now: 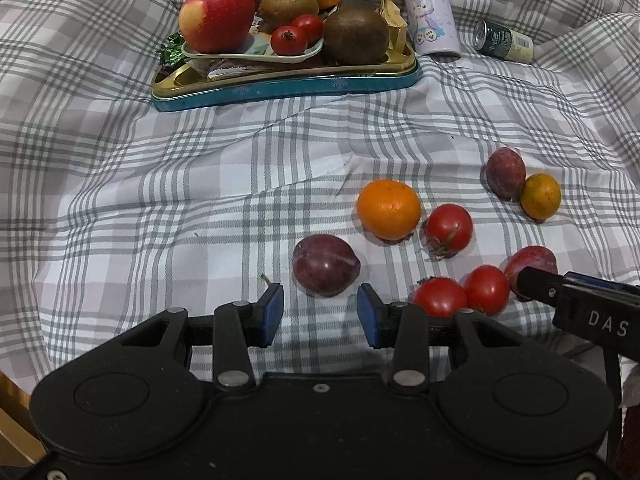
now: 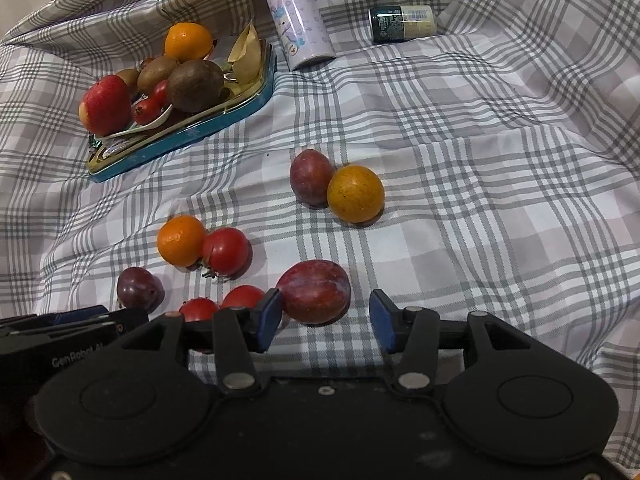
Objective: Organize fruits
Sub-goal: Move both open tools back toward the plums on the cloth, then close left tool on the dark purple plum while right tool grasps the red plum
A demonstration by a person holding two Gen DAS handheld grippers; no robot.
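Pick-up stage — left gripper (image 1: 320,312) and right gripper (image 2: 325,316), both agape and empty, each face a plum (image 1: 325,265) (image 2: 314,291); next, advance and clamp.

A grey-and-white checked cloth (image 1: 200,184) covers the whole scene, rumpled into folds toward the top and sides of both frames. At the upper middle of the left wrist view a pale purple bottle (image 1: 430,8) printed with a cartoon animal stands on the cloth. Just to its right, in the upper right, a small dark green can (image 1: 503,41) with a cream label lies on its side. Bottle and can sit apart, not touching.
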